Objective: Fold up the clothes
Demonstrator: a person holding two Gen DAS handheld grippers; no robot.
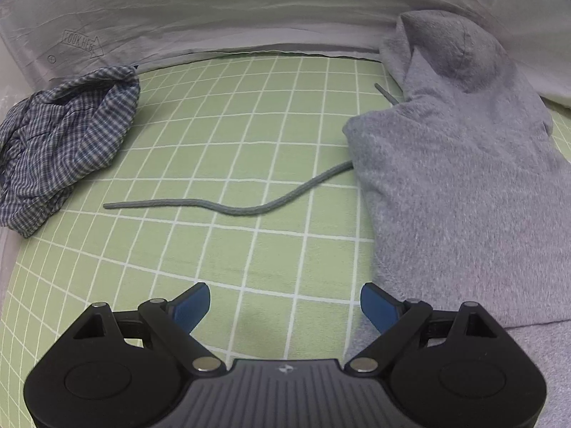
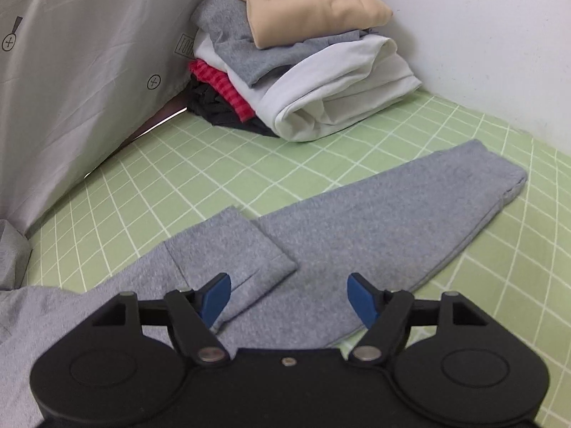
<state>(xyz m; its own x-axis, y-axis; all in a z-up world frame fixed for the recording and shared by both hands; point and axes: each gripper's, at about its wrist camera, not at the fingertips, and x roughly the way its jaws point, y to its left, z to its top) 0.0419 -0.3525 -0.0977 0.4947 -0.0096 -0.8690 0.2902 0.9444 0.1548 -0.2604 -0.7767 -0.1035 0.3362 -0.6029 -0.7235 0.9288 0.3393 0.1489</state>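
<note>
A grey hoodie [image 1: 460, 178] lies on the green checked sheet [image 1: 221, 164], hood toward the back, its drawstring [image 1: 228, 207] trailing left. My left gripper [image 1: 284, 305] is open and empty, low over the sheet by the hoodie's left edge. In the right wrist view the hoodie's body and sleeve [image 2: 374, 221] stretch right, with a cuff [image 2: 235, 246] folded over it. My right gripper [image 2: 289, 297] is open and empty, just above that grey fabric, its left fingertip [image 2: 216, 296] over the folded cuff.
A crumpled blue checked shirt [image 1: 64, 139] lies at the left. A pile of folded clothes [image 2: 299, 60] sits in the far corner by the white wall [image 2: 481, 35]. A grey printed fabric screen [image 1: 214, 10] borders the back.
</note>
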